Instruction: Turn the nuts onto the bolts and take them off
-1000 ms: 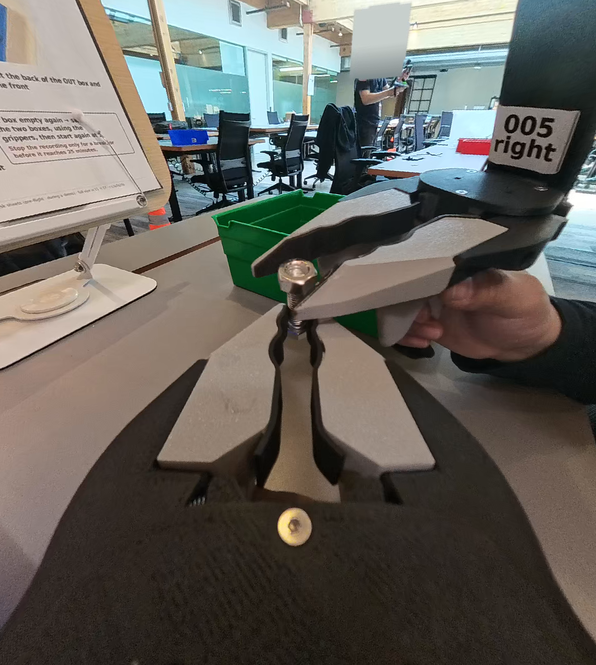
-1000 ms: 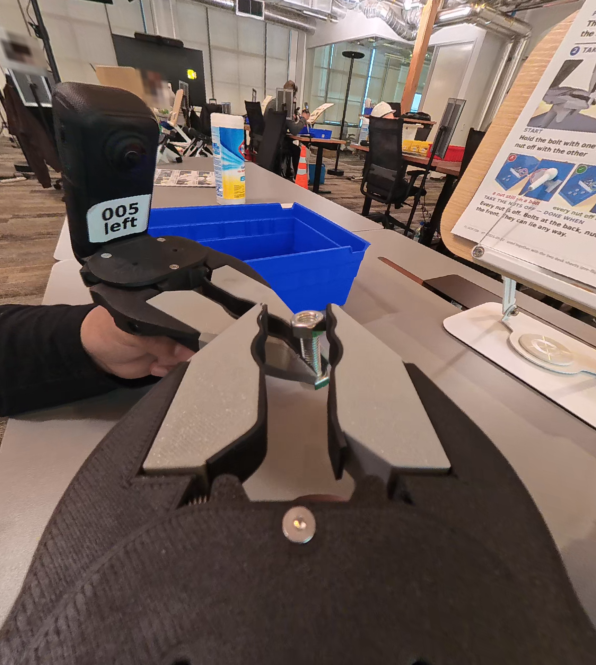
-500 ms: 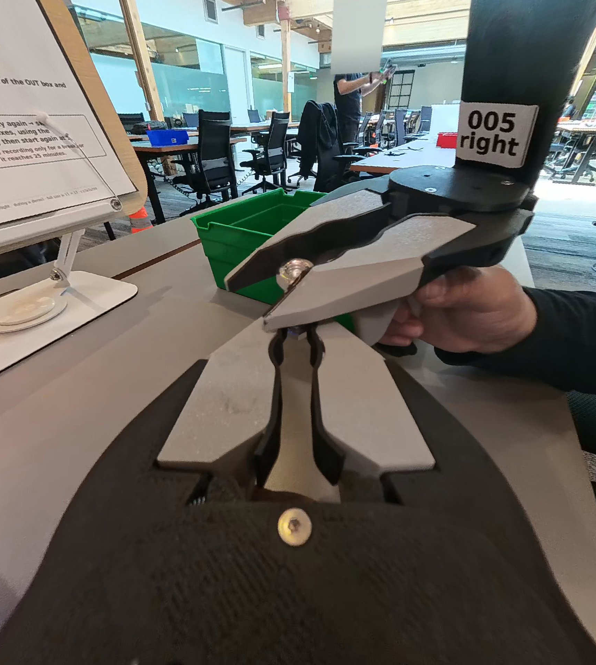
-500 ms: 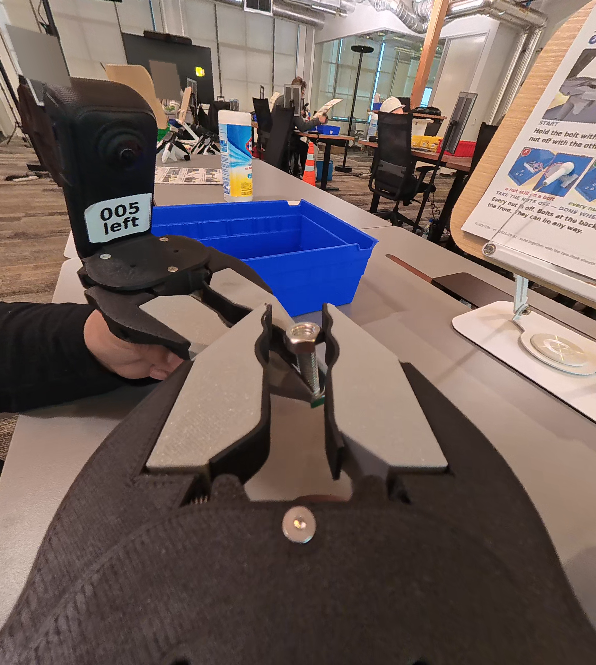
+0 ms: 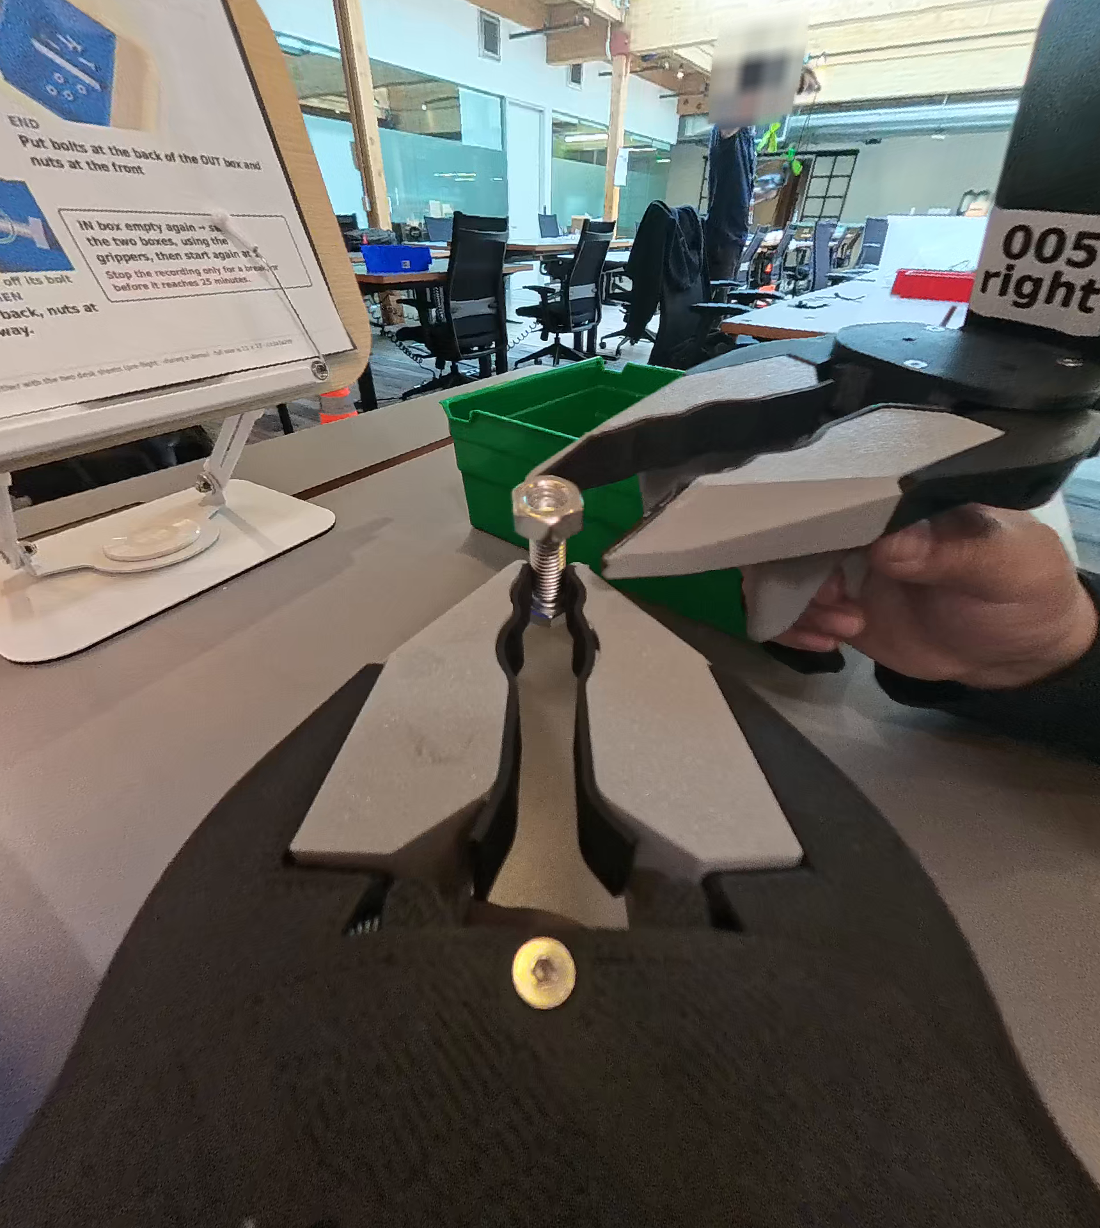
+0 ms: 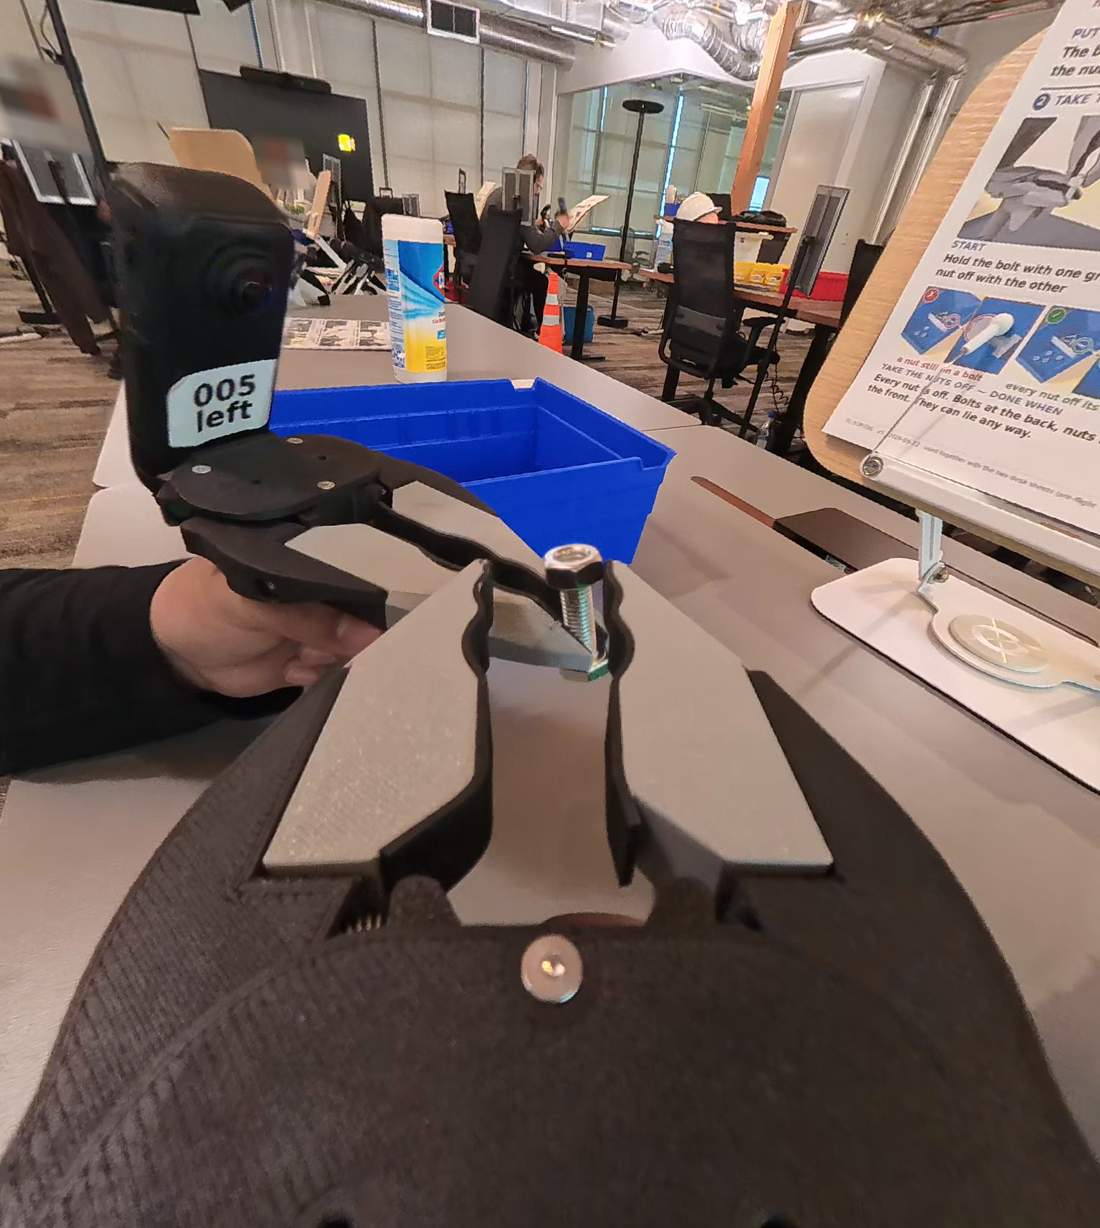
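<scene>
- Open office; grey desk (image 5: 135,717) with green bin (image 5: 534,425) at 12 o'clock.
- Left claw (image 5: 547,598) clamped on upright bolt (image 5: 546,571), head down.
- Nut (image 5: 546,508) sits at the bolt's tip, seemingly barely threaded or almost off; right claw (image 6: 547,598) parted around it.

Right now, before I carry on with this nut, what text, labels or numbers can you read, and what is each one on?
I don't quote writing; these things bear it:
White label on the right gripper post: short print, legible.
Pale label on the left gripper camera housing: short print, legible.
Instruction sheet on the stand: headings legible, bottom line too small.
Wipes canister: brand label, mostly too small.
</scene>
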